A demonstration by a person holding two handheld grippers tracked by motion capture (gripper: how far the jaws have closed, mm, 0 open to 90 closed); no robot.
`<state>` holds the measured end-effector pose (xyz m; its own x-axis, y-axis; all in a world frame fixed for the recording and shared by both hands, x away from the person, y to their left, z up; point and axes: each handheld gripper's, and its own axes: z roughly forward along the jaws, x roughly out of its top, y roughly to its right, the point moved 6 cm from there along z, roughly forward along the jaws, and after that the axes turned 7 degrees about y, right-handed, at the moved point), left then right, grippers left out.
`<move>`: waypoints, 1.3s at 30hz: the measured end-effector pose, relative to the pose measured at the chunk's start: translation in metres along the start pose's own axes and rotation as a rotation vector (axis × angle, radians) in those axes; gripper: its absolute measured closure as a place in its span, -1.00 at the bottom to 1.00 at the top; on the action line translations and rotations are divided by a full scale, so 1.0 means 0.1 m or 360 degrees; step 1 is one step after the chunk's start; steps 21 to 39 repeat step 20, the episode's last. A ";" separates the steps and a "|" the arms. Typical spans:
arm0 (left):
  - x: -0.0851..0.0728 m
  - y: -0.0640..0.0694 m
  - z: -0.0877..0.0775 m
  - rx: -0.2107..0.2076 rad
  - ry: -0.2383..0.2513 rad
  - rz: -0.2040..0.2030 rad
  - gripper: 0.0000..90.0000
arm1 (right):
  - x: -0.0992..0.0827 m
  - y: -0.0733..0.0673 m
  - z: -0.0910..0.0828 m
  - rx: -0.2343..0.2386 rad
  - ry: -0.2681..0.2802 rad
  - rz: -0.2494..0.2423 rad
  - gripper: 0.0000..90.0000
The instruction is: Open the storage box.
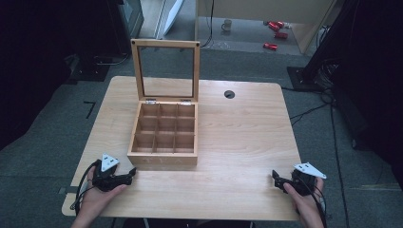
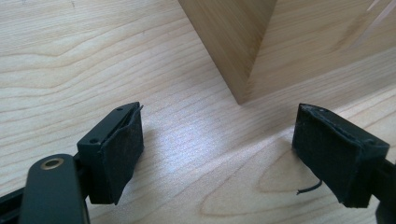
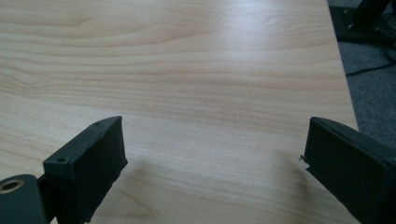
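Up on the high view, a wooden tea box [image 1: 164,137] sits left of centre on the pale bench [image 1: 237,142], its glass-paned lid [image 1: 166,71] standing upright at the far side, hinges away from the person. Nine compartments in a three-by-three grid, all showing bare wood; lettering on the near wall is too faint to read for certain. The box looks nearly square, so no clear long axis, but its front wall faces the person squarely.

The left tongs [image 1: 130,174] lie low at the near left, tips just beside the box's near left corner, whether touching cannot be told from above. In the left gripper view, the left tongs [image 2: 217,149] stand wide apart with nothing between them, and that box corner [image 2: 243,56] rises ahead, its top cut off by the frame.

The right tongs [image 1: 274,175] rest at the near right, well apart from the box. In the right gripper view, the right tongs [image 3: 215,163] gape wide over bare bench, grey floor [image 3: 373,93] past the edge.

A dark round hole [image 1: 229,94] marks the bench's far side.
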<state>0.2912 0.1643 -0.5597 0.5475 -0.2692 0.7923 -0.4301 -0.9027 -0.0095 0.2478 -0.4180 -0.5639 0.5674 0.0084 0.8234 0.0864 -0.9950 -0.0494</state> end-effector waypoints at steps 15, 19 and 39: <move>0.00 0.00 0.00 -0.0002 0.0001 -0.0001 -0.62 | -0.03 -0.02 0.02 -0.0016 -0.0066 -0.0028 -0.87; 0.00 0.00 0.00 -0.0004 0.0001 -0.0002 -0.62 | -0.03 -0.02 0.02 -0.0015 -0.0067 -0.0028 -0.87; 0.00 0.00 0.00 -0.0004 0.0001 -0.0002 -0.62 | -0.03 -0.02 0.02 -0.0015 -0.0067 -0.0028 -0.88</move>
